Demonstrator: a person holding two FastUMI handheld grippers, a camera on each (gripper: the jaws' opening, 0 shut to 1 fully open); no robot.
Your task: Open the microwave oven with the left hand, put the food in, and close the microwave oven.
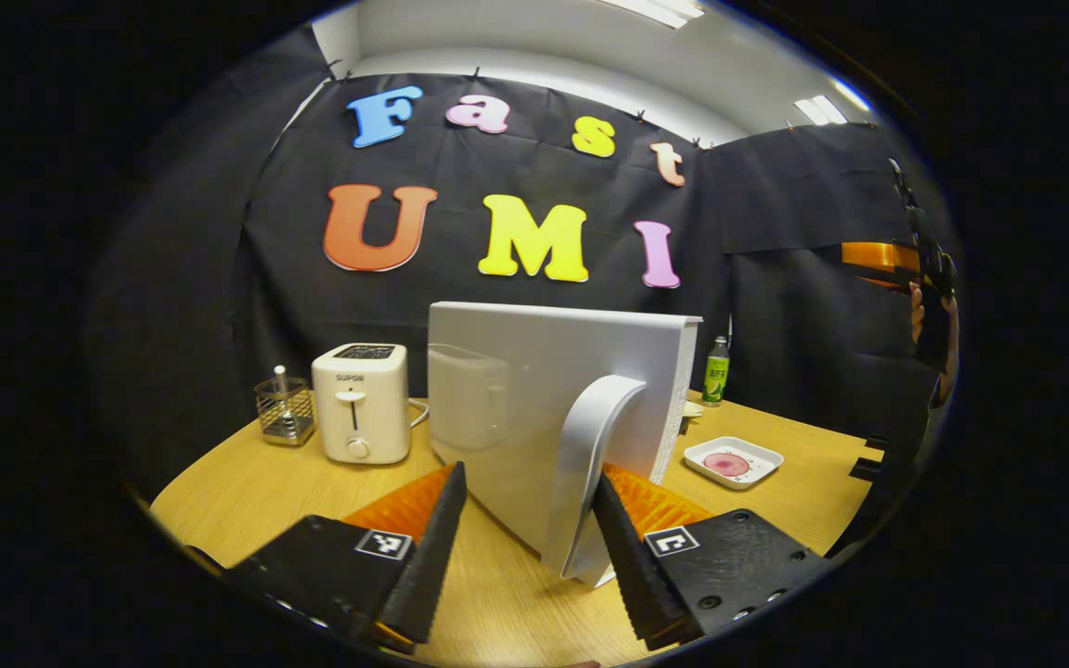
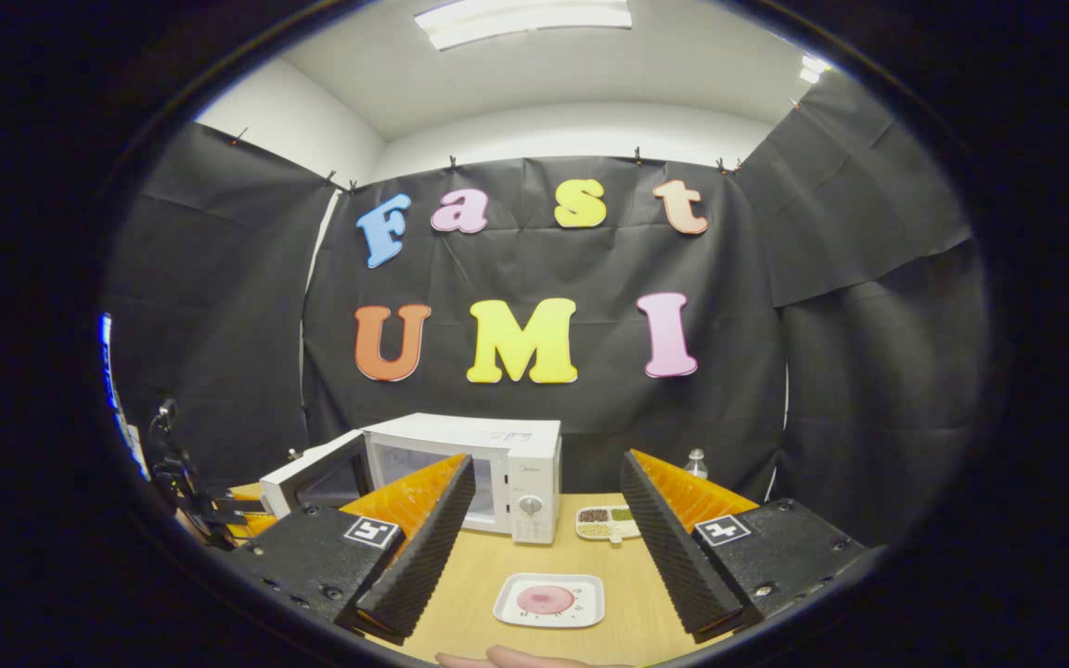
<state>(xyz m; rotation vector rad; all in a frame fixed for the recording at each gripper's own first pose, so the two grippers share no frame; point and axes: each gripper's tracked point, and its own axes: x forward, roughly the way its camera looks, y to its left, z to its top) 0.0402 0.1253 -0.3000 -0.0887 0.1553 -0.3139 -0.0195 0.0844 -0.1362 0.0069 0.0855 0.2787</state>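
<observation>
The white microwave door point(image 1: 516, 390) stands swung open, close in front of my left gripper point(image 1: 530, 473). Its curved white handle point(image 1: 586, 464) sits between the fingers, against the right one and apart from the left one, so the gripper is open. In the right gripper view the microwave point(image 2: 497, 464) stands at the back of the table with its door point(image 2: 312, 478) ajar on the left. A white square plate with pink food point(image 2: 548, 600) lies on the table below my open right gripper point(image 2: 546, 461), which holds nothing. The same plate point(image 1: 732, 461) lies right of the door.
A white toaster point(image 1: 363, 404) and a wire holder point(image 1: 284, 411) stand left of the door. A green bottle point(image 1: 716, 371) is behind it. A small divided dish point(image 2: 607, 522) lies beside the microwave. The wooden table point(image 1: 247, 482) ends near the grippers. A hand point(image 2: 516, 659) shows at the bottom edge.
</observation>
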